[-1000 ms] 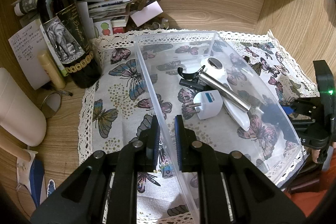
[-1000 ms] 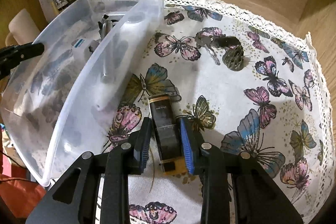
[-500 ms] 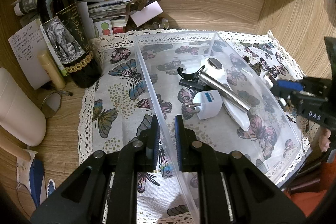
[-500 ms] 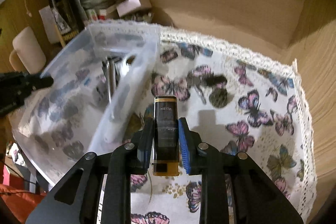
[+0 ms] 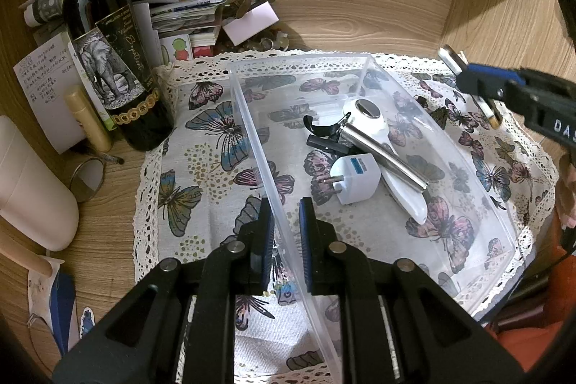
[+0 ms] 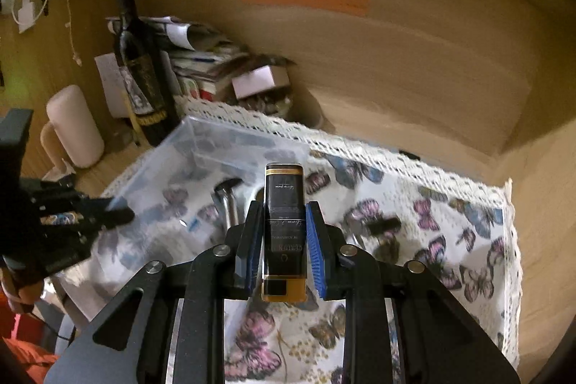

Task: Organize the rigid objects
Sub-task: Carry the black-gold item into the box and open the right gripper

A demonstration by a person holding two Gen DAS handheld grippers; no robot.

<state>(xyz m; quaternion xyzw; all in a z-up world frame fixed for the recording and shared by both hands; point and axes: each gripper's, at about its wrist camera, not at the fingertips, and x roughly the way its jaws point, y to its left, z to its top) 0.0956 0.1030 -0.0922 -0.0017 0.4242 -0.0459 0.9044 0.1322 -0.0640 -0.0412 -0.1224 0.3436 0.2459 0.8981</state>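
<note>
Left claw (image 5: 284, 233) clamped on the near long wall of the clear plastic bin (image 5: 478, 189), one pad each side of the wall, jaws as tight as they go. Right claw (image 6: 282, 247) gripping a flat black-and-gold lighter (image 6: 284, 225) by its sides, pads pressed on it, lighter pointing away from me and held in the air above the butterfly cloth (image 6: 450, 240), just right of the bin.

From the left camera I see the right claw off to the right, beyond the bin's far wall, the lighter's ends sticking out either side of its pads.

Inside the bin: white plug adapter (image 5: 354, 180), a white handle-shaped tool (image 5: 374, 117) with a steel bar (image 5: 381, 150) across it, small black parts beside them.

On the cloth right of the bin, a small dark object (image 6: 383, 227), too blurred to identify.

At the back of the worktop: wine bottle (image 5: 115, 60) with an elephant label, a stack of papers, a cream mug (image 6: 73, 128), coloured notes on the wooden back panel.
</note>
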